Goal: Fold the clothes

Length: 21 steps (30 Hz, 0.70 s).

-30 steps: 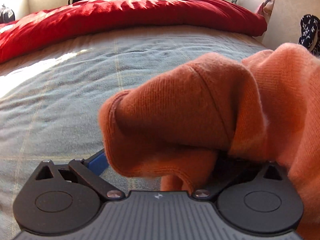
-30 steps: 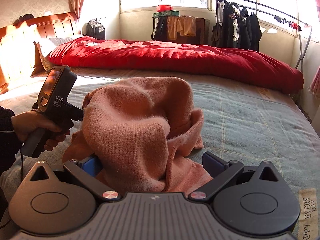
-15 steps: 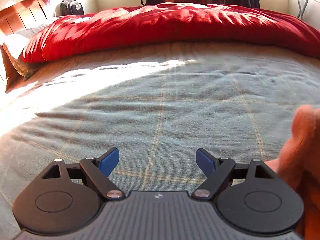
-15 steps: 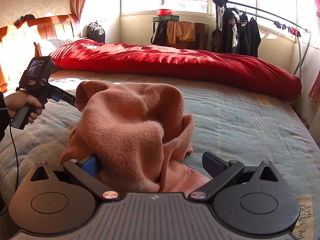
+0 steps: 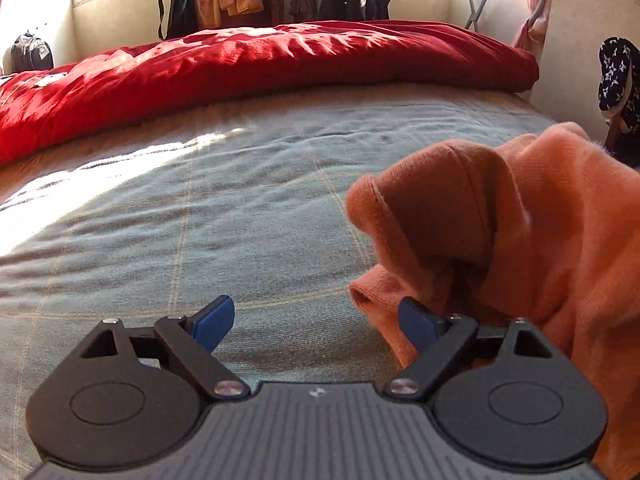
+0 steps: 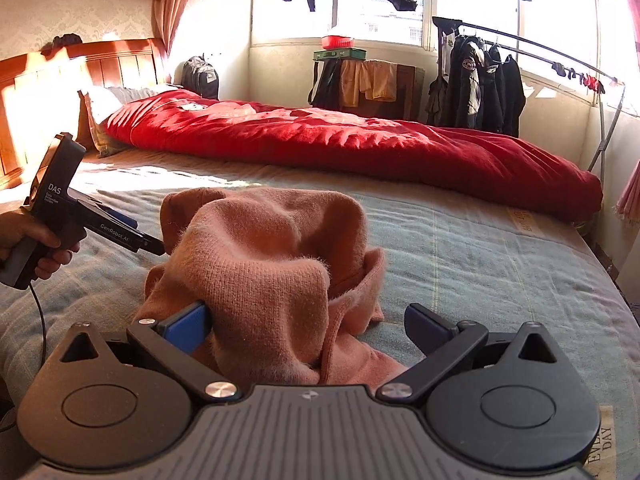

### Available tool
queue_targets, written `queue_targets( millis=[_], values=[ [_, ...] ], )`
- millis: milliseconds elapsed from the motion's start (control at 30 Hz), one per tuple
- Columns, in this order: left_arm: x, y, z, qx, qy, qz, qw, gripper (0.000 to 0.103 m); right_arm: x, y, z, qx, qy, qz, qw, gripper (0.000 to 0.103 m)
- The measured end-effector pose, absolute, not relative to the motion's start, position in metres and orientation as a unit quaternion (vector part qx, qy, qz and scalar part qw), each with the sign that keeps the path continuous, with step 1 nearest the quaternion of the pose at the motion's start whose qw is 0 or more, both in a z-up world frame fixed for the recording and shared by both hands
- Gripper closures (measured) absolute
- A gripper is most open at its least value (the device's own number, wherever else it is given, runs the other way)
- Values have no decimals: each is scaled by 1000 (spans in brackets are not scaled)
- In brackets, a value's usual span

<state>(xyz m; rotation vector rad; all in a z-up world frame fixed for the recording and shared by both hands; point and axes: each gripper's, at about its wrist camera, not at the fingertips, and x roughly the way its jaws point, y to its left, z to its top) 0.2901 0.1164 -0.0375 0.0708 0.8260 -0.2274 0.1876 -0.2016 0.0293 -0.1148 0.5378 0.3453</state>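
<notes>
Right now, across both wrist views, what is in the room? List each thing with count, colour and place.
sweater: one, orange-pink, heaped on the bed near both grippers
bedspread: one, grey-blue, covering the bed
quilt: one, red, along the far side of the bed
headboard: one, brown wood, far left
backpack: one, dark, by the far wall
jackets: several, dark, on the rack at right
left hand-held gripper: one, black with blue pads, open beside the sweater
right hand-held gripper: one, open, sweater between its fingers
hand: one, holding the left gripper
</notes>
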Motion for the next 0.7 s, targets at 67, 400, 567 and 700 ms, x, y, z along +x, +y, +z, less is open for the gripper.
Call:
queue_targets(
  millis=[67, 400, 567, 700],
  values=[
    [279, 115, -42, 30, 412, -122, 903, 13, 186, -205, 30, -55, 260, 173, 948, 0],
    [279, 65, -61, 85, 427, -147, 888, 6, 171, -242, 35, 21, 260, 134, 956, 0],
    [295, 59, -78, 75, 455, -113, 880, 1, 183, -264, 26, 38, 304, 100, 947, 0],
    [296, 60, -76, 75, 462, -110, 877, 1, 207, -243, 10, 10, 334, 113, 936, 0]
  ],
)
